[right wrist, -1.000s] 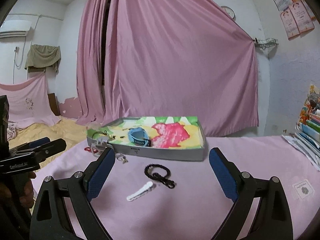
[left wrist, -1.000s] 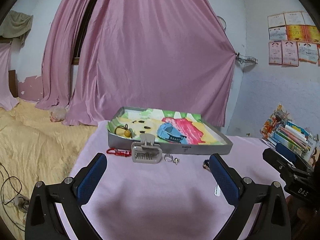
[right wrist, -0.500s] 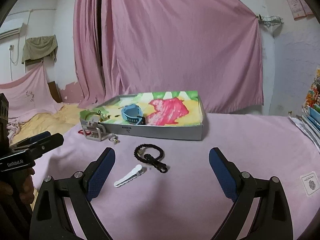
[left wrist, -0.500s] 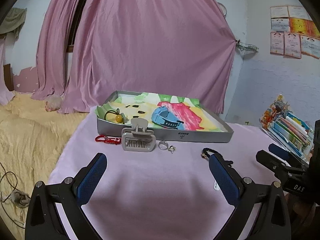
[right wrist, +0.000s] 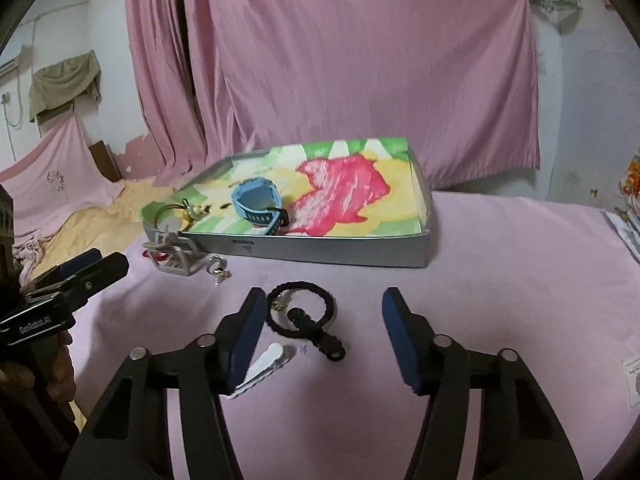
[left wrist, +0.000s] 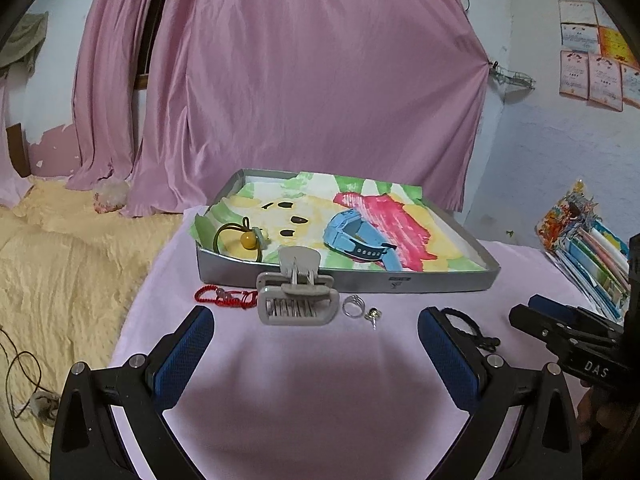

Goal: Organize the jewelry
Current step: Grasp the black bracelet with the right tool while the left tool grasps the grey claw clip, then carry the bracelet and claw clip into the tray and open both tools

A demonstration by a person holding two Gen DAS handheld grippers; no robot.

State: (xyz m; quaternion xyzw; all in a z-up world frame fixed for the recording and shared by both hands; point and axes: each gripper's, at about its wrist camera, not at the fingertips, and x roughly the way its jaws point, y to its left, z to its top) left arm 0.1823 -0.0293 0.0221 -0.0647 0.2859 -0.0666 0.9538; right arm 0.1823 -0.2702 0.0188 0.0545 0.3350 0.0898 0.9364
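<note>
The right gripper [right wrist: 320,332] was spread wide and empty above the black bracelet [right wrist: 303,314], which lay on the pink surface [right wrist: 500,280] near the tray [right wrist: 332,250]; it looked light and limp, best pinched across its cord.
</note>
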